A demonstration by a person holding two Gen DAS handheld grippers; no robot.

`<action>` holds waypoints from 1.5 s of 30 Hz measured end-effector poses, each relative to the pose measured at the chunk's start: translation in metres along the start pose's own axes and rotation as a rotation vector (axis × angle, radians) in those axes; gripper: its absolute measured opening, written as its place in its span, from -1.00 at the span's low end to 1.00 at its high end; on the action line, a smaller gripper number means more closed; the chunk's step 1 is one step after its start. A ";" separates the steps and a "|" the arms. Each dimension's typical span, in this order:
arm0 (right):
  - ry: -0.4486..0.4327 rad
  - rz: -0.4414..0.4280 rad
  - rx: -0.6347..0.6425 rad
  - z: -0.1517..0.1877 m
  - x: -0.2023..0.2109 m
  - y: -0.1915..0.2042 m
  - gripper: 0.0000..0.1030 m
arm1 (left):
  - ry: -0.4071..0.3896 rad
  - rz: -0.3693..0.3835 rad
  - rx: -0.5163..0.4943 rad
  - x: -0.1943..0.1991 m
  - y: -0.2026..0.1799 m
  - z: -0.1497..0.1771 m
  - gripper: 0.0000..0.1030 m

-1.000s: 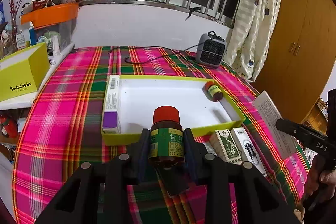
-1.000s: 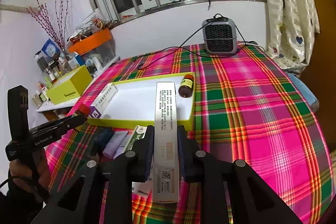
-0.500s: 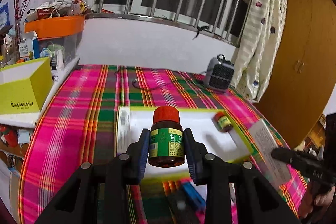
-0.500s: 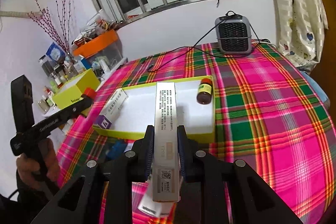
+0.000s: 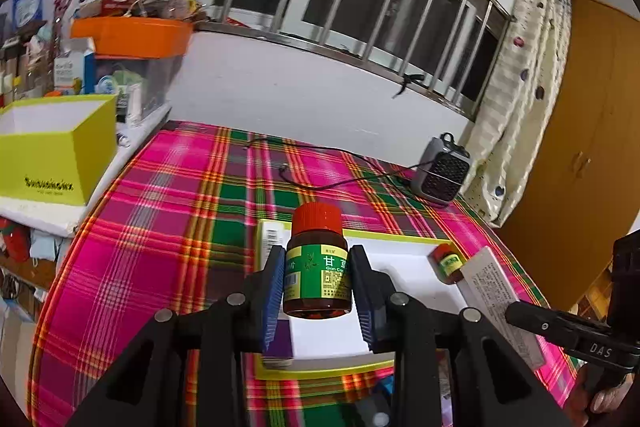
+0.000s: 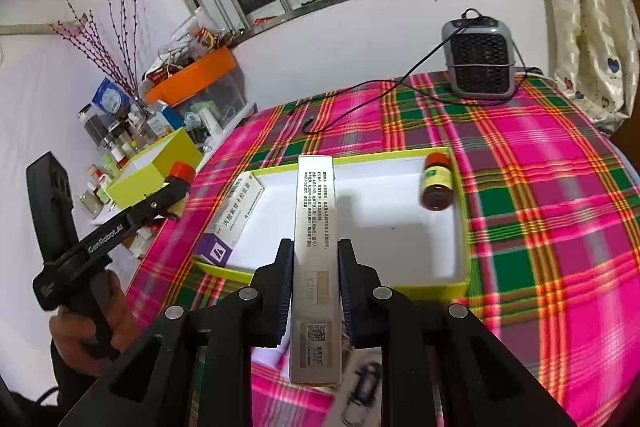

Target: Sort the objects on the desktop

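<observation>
Each matte-black plastic claw, the left claw (image 5: 317, 287) and the right claw (image 6: 313, 287), is showing ribbed blue pads (image 5: 273, 291), round silver screw heads (image 5: 236, 299) on angular cut-out arms, and white lettering along its black pistol-grip handle (image 6: 86, 269).

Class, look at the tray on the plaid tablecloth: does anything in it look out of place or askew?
Yes. A small bottle lies on its side in the tray's far right corner instead of standing. The purple-and-white box rests neatly along the left wall.
</observation>
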State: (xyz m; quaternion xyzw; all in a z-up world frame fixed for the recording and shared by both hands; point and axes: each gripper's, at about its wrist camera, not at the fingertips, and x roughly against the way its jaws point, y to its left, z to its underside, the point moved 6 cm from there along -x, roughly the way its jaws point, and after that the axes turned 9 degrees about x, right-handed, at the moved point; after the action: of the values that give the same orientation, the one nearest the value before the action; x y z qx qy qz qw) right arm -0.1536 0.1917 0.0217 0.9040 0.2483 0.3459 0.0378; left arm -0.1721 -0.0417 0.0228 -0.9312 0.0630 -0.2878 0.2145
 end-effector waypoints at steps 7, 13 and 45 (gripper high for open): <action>0.034 -0.029 -0.015 -0.003 -0.030 0.017 -0.57 | 0.002 -0.013 0.040 -0.003 0.018 0.000 -0.36; 0.053 -0.051 -0.044 -0.012 -0.052 0.030 -0.57 | 0.000 -0.022 0.067 -0.003 0.030 0.000 -0.36; 0.171 -0.033 -0.209 -0.030 -0.161 0.059 -0.57 | 0.000 0.015 0.147 0.001 0.050 -0.003 -0.36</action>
State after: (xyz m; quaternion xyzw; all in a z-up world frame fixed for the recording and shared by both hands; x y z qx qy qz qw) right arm -0.2513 0.0606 -0.0392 0.8581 0.2280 0.4452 0.1161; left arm -0.1728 -0.0883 0.0040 -0.9125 0.0486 -0.2899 0.2845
